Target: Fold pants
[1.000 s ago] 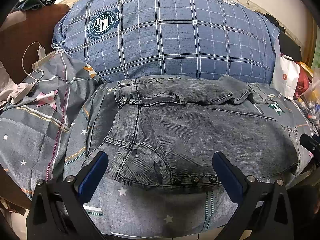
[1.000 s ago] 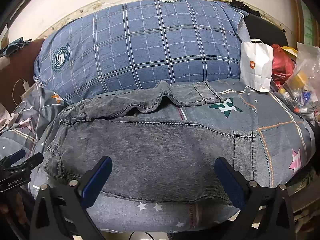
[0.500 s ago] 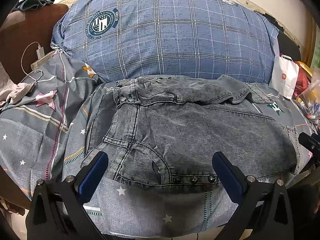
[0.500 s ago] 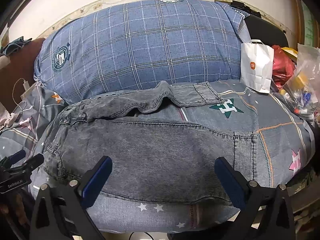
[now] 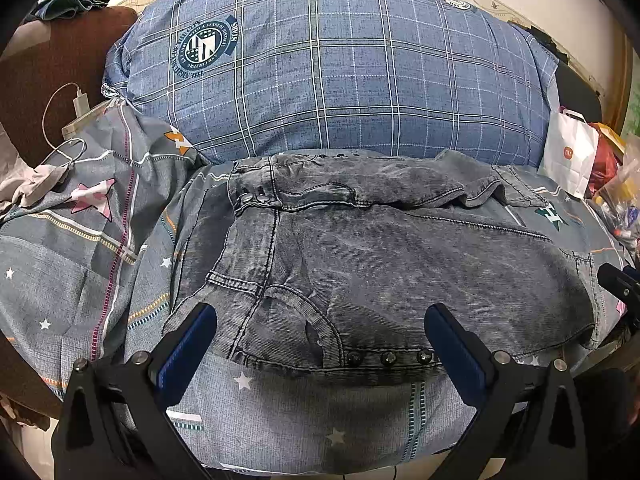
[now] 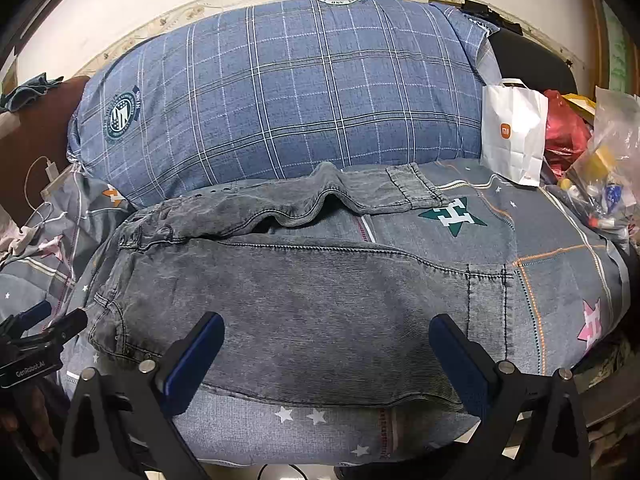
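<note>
Item: washed grey denim pants, lying spread across the star-patterned grey bedspread, in front of the large blue plaid pillow. The studded waistband is facing the left claw; the legs are running toward the right claw, with the far leg bunching in a ridge against the pillow. Both claws are hovering just short of the near edge with jaws standing wide apart, gripping nothing. Handling (a judgement): the denim is looking fairly heavy and limp, not slippery, likely sagging when lifted. The thick waistband seam and the cuffed hem are offering the firmest purchase. Also present: a white paper bag at the bed's right.
</note>
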A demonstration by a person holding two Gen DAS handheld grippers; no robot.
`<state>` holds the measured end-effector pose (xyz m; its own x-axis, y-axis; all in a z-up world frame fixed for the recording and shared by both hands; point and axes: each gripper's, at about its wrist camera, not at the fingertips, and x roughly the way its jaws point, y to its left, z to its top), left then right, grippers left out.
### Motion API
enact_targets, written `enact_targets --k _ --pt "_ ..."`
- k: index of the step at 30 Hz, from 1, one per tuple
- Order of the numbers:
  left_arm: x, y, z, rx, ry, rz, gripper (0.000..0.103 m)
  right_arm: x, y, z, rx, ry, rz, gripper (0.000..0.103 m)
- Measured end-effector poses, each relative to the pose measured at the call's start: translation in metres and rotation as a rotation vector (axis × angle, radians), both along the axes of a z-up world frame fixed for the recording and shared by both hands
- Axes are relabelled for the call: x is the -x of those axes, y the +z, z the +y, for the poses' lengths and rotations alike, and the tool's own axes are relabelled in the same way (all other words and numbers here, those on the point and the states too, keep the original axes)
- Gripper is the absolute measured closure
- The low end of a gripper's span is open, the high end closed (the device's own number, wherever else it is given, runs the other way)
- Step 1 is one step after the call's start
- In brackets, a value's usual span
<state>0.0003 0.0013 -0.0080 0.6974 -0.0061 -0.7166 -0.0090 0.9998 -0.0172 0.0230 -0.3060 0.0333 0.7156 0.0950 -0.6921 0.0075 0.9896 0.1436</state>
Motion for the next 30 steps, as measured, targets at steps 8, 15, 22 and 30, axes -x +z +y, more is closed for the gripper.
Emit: enact_targets --k 8,15,22,30 --pt "0.000 -0.001 0.001 -0.005 0.006 0.007 0.000 -0.001 0.000 0.001 -0.001 0.000 0.002 0.000" --pt "-0.014 -0.008 0.032 0.085 0.017 0.057 0.000 0.002 0.000 -0.036 -0.062 -0.027 0.042 0.000" --pt "-0.071 -0.049 0.110 0.113 0.156 0.246 0.000 0.006 -0.041 -0.168 -0.308 -0.284 0.224 0.000" --pt "-0.078 -0.070 0.102 0.090 0.079 0.300 0.000 -0.050 -0.056 -0.193 -0.328 -0.235 0.273 0.000"
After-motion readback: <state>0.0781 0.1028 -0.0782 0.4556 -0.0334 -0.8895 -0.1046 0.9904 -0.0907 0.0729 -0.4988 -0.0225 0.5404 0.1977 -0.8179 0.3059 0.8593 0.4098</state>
